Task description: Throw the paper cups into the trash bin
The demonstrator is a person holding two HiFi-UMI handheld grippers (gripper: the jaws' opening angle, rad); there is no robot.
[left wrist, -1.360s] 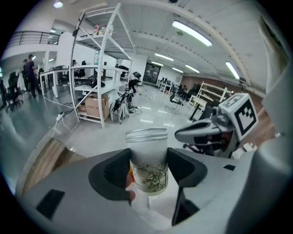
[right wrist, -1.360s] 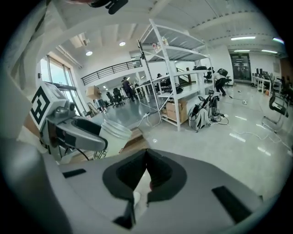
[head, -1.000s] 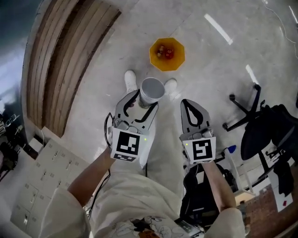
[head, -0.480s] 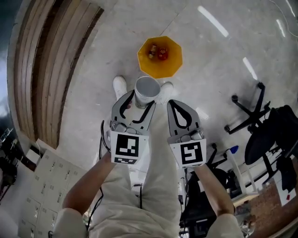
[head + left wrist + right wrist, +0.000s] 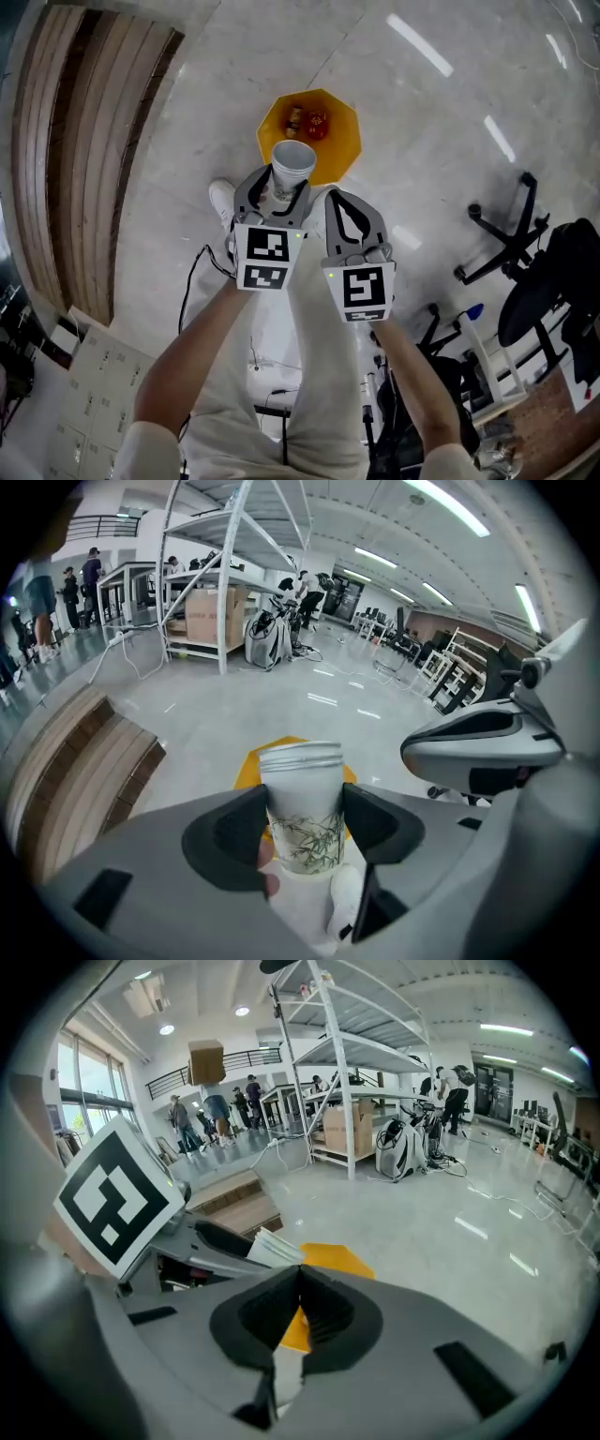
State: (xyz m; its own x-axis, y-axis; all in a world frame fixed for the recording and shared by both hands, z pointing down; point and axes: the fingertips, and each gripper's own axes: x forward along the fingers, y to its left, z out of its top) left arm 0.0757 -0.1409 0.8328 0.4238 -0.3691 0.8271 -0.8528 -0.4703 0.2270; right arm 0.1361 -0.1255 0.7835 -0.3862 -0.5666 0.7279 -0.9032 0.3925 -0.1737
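Carry step: my left claw clamps the upright paper cup just over the near edge of the yellow trash bin, my right claw pinched together and empty; next, I judge, centre the cup over the bin and let go.

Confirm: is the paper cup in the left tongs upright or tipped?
Upright. The paper cup has its rim on top and its base below, clamped at the sides by the left tongs.
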